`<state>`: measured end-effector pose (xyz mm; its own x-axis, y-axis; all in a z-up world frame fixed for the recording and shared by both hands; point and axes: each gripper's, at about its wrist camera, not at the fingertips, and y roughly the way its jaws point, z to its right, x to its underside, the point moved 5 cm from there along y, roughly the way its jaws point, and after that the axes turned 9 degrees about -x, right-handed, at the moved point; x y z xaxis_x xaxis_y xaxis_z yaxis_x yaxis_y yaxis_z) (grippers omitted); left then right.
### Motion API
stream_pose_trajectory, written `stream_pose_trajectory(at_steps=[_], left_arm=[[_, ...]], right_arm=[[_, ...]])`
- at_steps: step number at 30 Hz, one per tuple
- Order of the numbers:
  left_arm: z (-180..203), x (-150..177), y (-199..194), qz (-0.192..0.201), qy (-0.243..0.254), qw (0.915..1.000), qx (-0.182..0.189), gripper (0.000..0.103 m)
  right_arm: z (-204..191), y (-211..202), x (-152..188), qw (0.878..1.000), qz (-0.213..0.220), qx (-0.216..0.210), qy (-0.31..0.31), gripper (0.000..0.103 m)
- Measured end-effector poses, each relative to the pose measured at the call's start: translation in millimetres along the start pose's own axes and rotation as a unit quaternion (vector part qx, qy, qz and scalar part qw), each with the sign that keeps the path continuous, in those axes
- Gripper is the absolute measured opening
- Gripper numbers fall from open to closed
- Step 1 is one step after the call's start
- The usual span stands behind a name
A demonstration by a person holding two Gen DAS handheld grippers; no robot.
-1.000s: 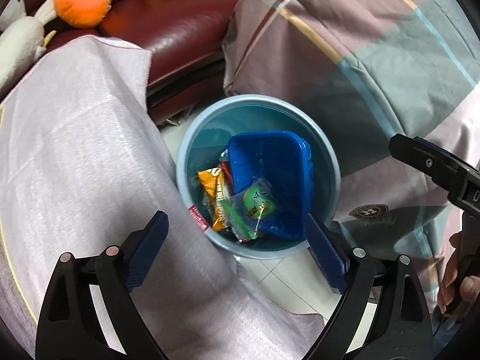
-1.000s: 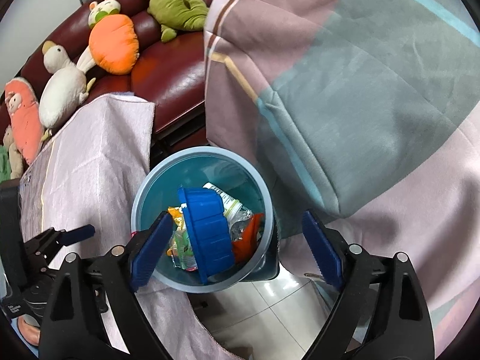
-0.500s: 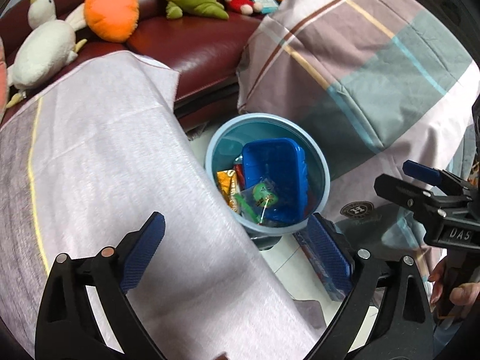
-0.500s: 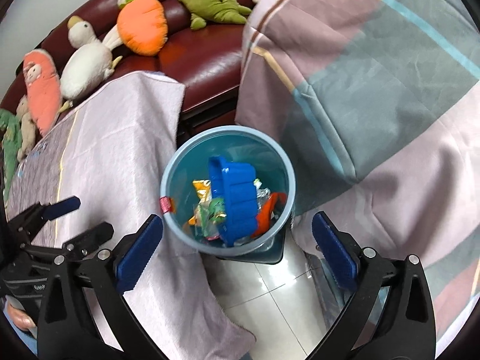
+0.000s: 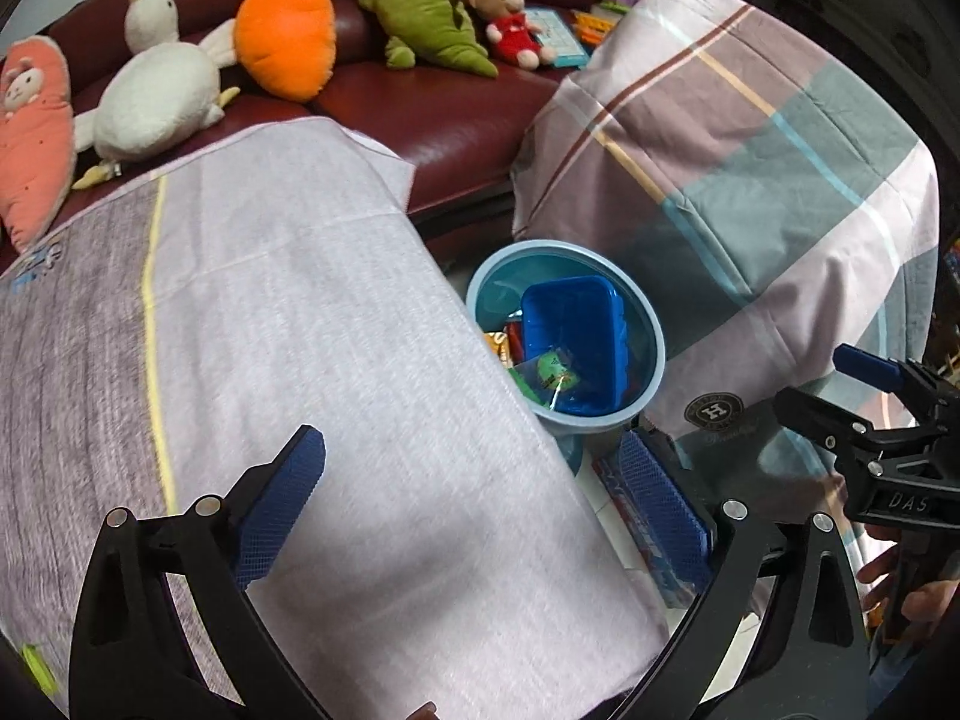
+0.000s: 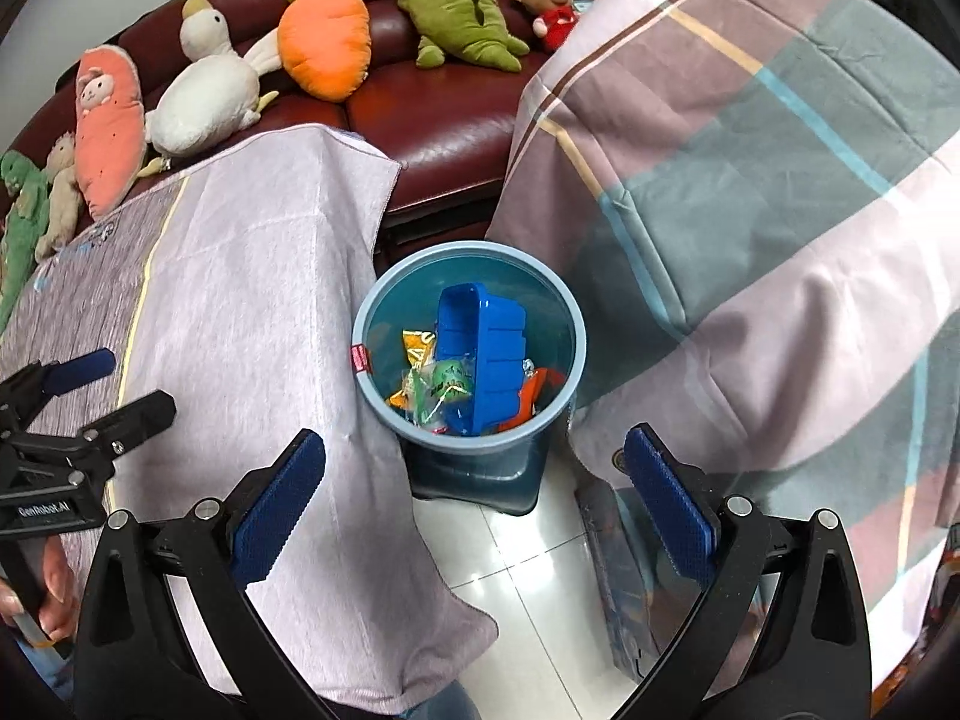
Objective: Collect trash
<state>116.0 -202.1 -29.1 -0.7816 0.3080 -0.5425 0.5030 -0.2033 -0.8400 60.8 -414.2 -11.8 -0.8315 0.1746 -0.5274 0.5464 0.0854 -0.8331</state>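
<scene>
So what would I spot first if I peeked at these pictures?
Probably the round light-blue plastic bin on the white tiled floor, between two cloth-covered pieces of furniture, with a bright blue plastic tray standing on its side among crinkly snack wrappers. Behind it, a big orange carrot plush sits among other toys on the dark red leather sofa.

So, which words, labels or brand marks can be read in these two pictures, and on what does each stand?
"DAS": on the body of the right gripper, seen from the left wrist.
"GenRobot.AI": on the body of the left gripper, seen from the right wrist.
"H": in a round emblem on the plaid cloth; the script below it is too blurred.
Wrappers in the bin: print too small.
</scene>
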Motion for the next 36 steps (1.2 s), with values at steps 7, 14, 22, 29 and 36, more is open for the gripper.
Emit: stream_pose_trajectory(at_steps=[7,14,22,29,36], left_arm=[[-11.2,25.4,-21.9,0.008,-0.010,0.9999,-0.010,0.099],[-16.2,44.3,-36.6,0.017,-0.018,0.9995,-0.018,0.099],[-24.5,59.0,-45.3,0.022,-0.029,0.9991,-0.023,0.099],[-30.6,63.1,-46.3,0.023,-0.032,0.9987,-0.032,0.099],[-35.7,63.6,-42.0,0.020,-0.037,0.9985,-0.036,0.099]], right_arm=[[-14.6,-16.6,27.8,1.000,0.002,0.003,-0.007,0.096],[-24.7,-27.0,46.4,1.000,0.000,0.011,-0.022,0.096],[-36.1,-33.0,57.7,0.999,0.000,0.020,-0.037,0.096],[-42.5,-30.4,60.4,0.999,-0.003,0.019,-0.038,0.096],[-40.0,-26.1,57.3,0.999,-0.004,0.017,-0.029,0.096]])
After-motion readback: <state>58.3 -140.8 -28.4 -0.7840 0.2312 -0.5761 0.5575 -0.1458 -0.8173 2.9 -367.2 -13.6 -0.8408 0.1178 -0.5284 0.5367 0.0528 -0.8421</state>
